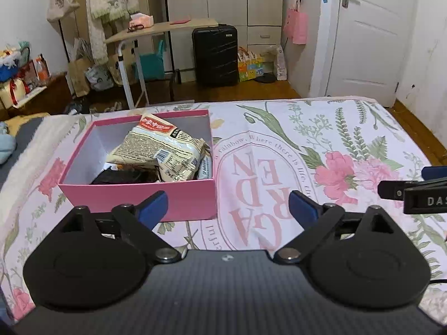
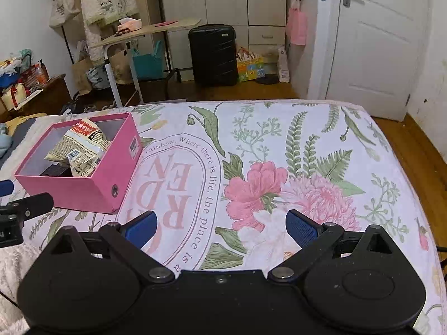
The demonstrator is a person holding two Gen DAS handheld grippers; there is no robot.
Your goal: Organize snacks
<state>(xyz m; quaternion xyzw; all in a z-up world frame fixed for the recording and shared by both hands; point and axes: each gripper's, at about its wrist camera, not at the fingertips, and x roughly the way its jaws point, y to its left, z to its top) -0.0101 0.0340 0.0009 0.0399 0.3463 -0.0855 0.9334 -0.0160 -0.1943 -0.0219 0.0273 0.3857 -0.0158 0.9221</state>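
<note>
A pink box stands open on the floral bedspread. It holds a cream snack bag with a red label, a dark packet under it and a blue-white packet at its right wall. The box and the cream bag also show in the right wrist view. My left gripper is open and empty, just in front of the box's near right corner. My right gripper is open and empty over the bedspread, to the right of the box.
The bedspread ends at the far edge, with wooden floor beyond. A black suitcase, a small table and bags stand by the wardrobe. A white door is at the right. The right gripper's tip shows in the left view.
</note>
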